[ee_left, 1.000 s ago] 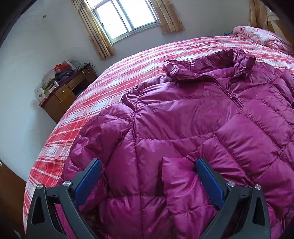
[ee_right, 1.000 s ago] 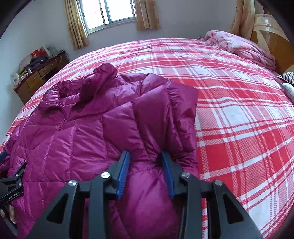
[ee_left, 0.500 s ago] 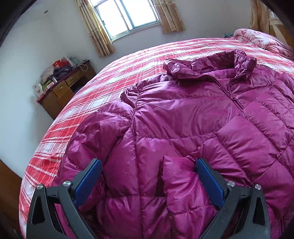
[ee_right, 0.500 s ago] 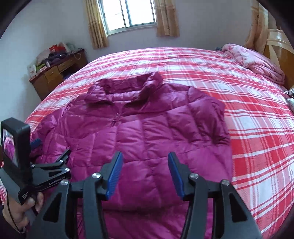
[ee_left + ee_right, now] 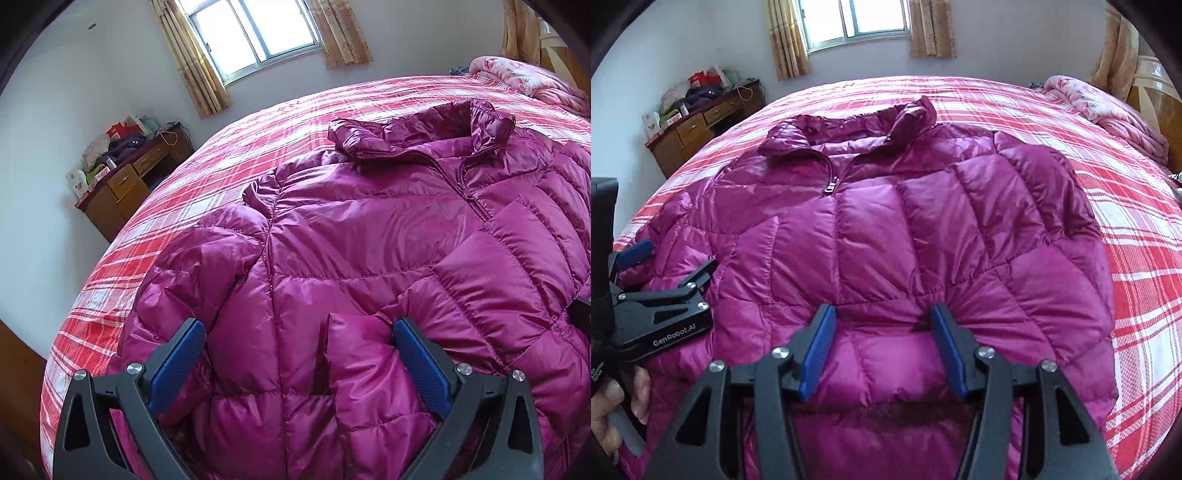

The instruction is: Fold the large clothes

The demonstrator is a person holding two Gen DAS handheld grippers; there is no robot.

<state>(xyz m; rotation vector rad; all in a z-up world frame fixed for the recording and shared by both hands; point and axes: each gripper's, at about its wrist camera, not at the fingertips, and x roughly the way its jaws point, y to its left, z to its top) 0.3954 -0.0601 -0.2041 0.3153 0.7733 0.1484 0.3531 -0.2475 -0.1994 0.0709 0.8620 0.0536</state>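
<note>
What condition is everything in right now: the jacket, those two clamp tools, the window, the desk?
Shiny magenta quilted puffer jacket: spread front-up on the red plaid bedspread, zipped, collar raised.
Left gripper: jaws wide open, resting over the jacket's hem area.
Right gripper: jaws opening, jacket fabric bulging between them.
Window with tan curtains: curtains drawn aside, daylight entering.
Brown wooden desk: drawers shut, top cluttered.
Pink quilt: bunched up.

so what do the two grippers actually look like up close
Both are matte black angular frames with triangular cut-outs and silver bolt heads, ending in fingers with textured blue pads. The left gripper carries white "GenRobot.AI" lettering on its side. No cables show.
</note>
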